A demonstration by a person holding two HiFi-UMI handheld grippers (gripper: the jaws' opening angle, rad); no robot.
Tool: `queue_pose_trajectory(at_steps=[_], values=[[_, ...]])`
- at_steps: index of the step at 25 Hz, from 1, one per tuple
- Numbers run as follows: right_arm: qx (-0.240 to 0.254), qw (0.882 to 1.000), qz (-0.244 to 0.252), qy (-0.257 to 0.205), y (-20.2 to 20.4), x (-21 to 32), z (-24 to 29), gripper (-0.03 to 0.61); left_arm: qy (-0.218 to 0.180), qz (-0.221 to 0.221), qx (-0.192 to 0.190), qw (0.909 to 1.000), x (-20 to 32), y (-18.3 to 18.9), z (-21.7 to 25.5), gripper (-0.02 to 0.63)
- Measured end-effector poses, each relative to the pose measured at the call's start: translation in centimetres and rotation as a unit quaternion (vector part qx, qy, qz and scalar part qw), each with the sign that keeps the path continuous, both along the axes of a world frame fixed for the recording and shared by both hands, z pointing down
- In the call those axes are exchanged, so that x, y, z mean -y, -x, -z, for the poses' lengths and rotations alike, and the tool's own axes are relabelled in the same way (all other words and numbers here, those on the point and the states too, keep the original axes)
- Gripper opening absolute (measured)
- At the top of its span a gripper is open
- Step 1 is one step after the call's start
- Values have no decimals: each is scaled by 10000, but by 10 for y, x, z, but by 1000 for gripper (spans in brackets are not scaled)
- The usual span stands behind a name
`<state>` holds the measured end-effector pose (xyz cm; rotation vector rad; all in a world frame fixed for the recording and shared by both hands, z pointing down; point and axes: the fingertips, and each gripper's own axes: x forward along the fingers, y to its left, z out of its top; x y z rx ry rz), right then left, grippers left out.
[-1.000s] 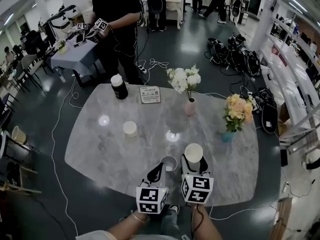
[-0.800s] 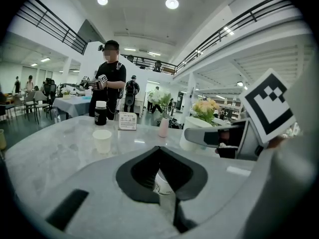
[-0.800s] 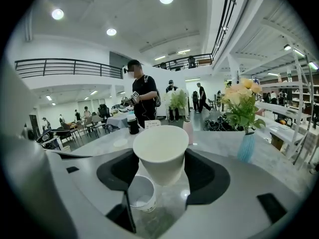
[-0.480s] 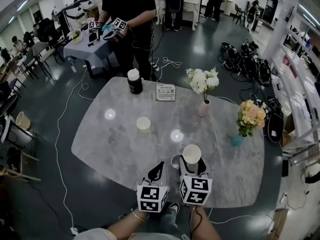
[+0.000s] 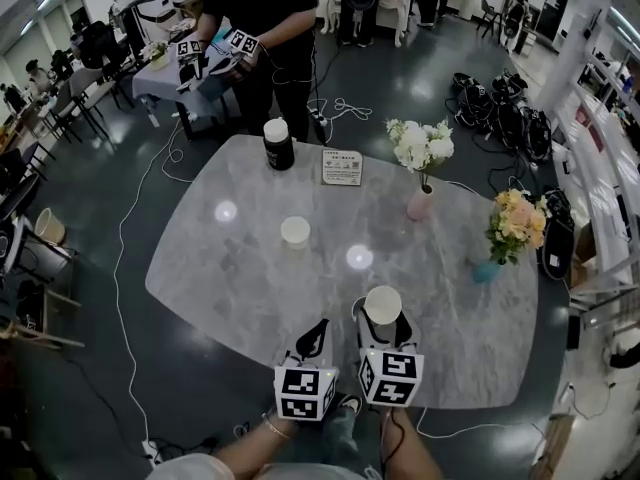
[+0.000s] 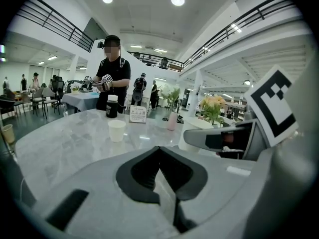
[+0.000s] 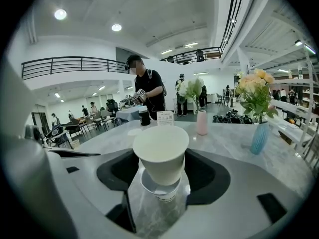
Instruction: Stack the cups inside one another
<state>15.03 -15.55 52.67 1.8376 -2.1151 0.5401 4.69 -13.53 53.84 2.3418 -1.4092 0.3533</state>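
The right hand-held gripper (image 5: 383, 321), clamped on a white cup (image 7: 161, 151), has moved over the second cup (image 7: 160, 189), mostly hidden underneath. The left hand-held gripper (image 6: 159, 156) is closed, empty.

L hand-held gripper (image 6: 159, 152) jaws together, seemingly empty, paper cup (image 6: 116, 130) well ahead on marble table (image 6: 60, 143)

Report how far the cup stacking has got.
Done: no pair looks fully nested yet. In hand: the right gripper holds a cup with its base in the mouth of a second cup below. To do: seat it, then add the third cup, standing alone farther out on the table. The left gripper is shut and empty.
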Motion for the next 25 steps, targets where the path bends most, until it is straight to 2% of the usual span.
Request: queue_pose_trajectory(at_steps=[22,25], values=[[98,9994,193,268,12,-4,-31,261,268,113,15,9996,-8,6,-24,0],[73,9992,215,343,13,-5,-33,276,287,108,17,9995,-8,6,-24,0]])
